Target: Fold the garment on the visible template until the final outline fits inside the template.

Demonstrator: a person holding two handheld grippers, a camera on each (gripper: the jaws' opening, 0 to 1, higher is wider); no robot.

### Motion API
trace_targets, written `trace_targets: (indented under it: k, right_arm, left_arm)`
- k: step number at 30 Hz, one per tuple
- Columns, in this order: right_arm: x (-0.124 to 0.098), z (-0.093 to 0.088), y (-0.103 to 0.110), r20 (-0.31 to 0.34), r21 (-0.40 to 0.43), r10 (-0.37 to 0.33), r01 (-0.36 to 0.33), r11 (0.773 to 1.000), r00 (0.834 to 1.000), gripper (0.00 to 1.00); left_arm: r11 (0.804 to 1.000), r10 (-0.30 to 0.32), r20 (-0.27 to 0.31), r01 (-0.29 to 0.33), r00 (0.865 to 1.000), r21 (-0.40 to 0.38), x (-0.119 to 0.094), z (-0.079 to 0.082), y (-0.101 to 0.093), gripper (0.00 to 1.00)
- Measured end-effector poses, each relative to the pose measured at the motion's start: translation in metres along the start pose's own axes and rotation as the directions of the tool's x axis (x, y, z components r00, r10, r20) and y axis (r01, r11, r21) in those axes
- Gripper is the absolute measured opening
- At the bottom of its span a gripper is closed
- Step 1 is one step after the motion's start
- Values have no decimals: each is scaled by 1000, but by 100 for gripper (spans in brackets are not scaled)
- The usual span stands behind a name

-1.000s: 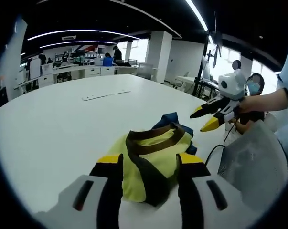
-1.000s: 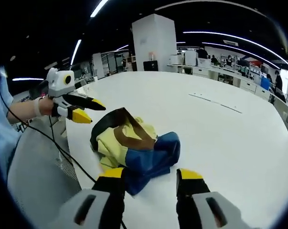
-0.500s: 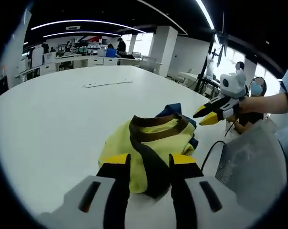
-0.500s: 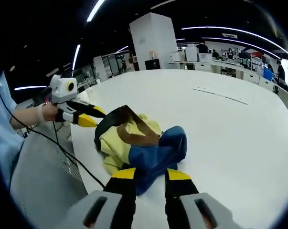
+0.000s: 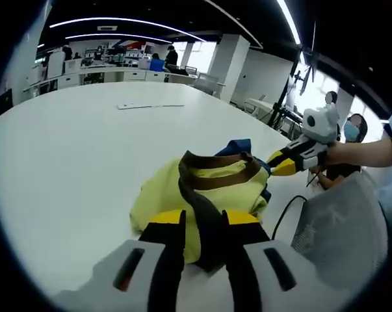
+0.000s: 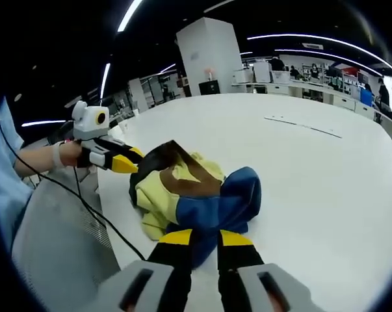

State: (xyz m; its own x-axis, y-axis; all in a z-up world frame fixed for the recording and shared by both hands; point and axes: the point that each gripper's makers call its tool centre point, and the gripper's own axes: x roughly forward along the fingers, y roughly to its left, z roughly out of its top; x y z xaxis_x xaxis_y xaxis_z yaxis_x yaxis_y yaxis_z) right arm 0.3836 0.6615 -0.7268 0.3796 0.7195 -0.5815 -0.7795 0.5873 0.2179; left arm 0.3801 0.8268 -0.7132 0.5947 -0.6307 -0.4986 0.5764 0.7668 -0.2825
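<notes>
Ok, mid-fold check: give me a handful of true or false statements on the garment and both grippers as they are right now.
1. The garment lies crumpled on the white table. True.
2. The left gripper has its jaws closed on a dark brown band of the garment. True.
3. The right gripper hangs open, well clear of the cloth. False: its jaws are pinched on the blue part of the garment.
4. The garment is folded into a flat, neat rectangle. False: it is a bunched heap of yellow, brown and blue.
5. The garment is plain white. False: it is yellow, brown and blue.
</notes>
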Motion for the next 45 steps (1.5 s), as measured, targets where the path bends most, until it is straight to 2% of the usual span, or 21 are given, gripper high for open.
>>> trace_targets:
  k: [5, 9, 13, 17, 26, 34, 39, 41, 43, 45]
  right_arm:
    - [3, 4, 4, 29, -7, -4, 5, 1000, 1000, 0]
    - [2, 7, 4, 36, -17, -18, 19, 1000, 999, 0]
    - [-6, 12, 4, 52, -30, -29, 30, 999, 998, 0]
    - [-18, 26, 0, 80, -72, -68, 74, 995, 994, 0]
    - [-50, 60, -7, 158, -122, -132, 152, 981, 979, 0]
    - [-73, 87, 4, 206, -214, -158, 202, 956, 966, 0]
    - [-95, 119, 11, 299, -204, -166, 233, 951, 940, 0]
    - [-108, 137, 17, 354, -184, -158, 234, 955, 922, 0]
    - [-118, 150, 23, 384, -180, -149, 232, 956, 912, 0]
    - [-130, 166, 29, 419, -201, -147, 249, 947, 896, 0]
  left_arm:
    - [1000, -6, -3, 6, 1000, -15, 5, 0, -3, 12]
    - [999, 7, 10, -6, 1000, -49, 4, 2, -2, 1]
    - [998, 5, 20, -4, 1000, -57, -1, 5, -3, 0]
    - [999, 36, 41, -36, 999, -8, -12, 16, 3, 0]
    - [995, 98, 163, -100, 982, 5, -50, 68, 18, 0]
    - [991, 102, 234, -119, 967, 59, -72, 109, 16, 0]
    - [988, 93, 279, -123, 956, 90, -85, 137, 10, 0]
    - [988, 88, 299, -122, 950, 97, -91, 147, 8, 0]
    - [987, 82, 329, -123, 941, 105, -98, 161, 6, 0]
    - [986, 76, 357, -123, 931, 111, -106, 175, 4, 0]
